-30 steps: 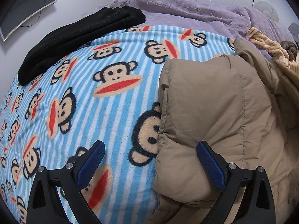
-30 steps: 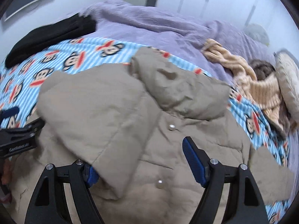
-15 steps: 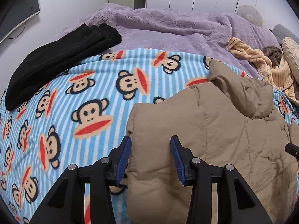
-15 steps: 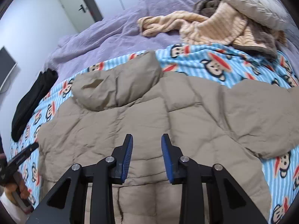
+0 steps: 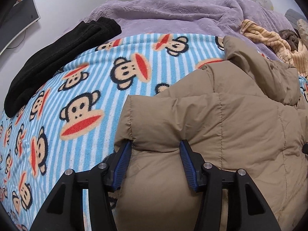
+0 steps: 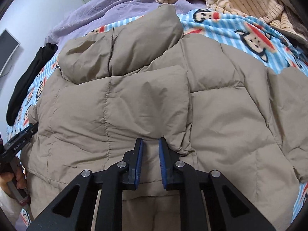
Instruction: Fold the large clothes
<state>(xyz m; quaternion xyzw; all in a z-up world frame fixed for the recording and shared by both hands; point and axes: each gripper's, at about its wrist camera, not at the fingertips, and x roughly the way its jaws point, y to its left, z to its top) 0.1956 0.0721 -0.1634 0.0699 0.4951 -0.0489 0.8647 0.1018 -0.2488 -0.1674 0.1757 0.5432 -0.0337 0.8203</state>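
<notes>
A tan puffer jacket lies spread on the monkey-print blanket, its hood at the far end. My left gripper straddles the jacket's left edge. A thick bulge of padding fills the gap and creases against both blue pads, while the jaws are opening slightly. My right gripper sits at the near edge of a folded-over panel on the jacket. Its jaws are closing to a narrow slit with puckered fabric between them. The left gripper and a hand show at the right wrist view's left edge.
A folded black garment lies at the blanket's far left. A purple bedcover covers the far end. A heap of beige striped clothes lies at the far right. A screen hangs on the left wall.
Both grippers went from wide open to much narrower. The left one slid right onto the jacket's edge. The right one rolled and dropped onto the folded panel, its gap shrinking further.
</notes>
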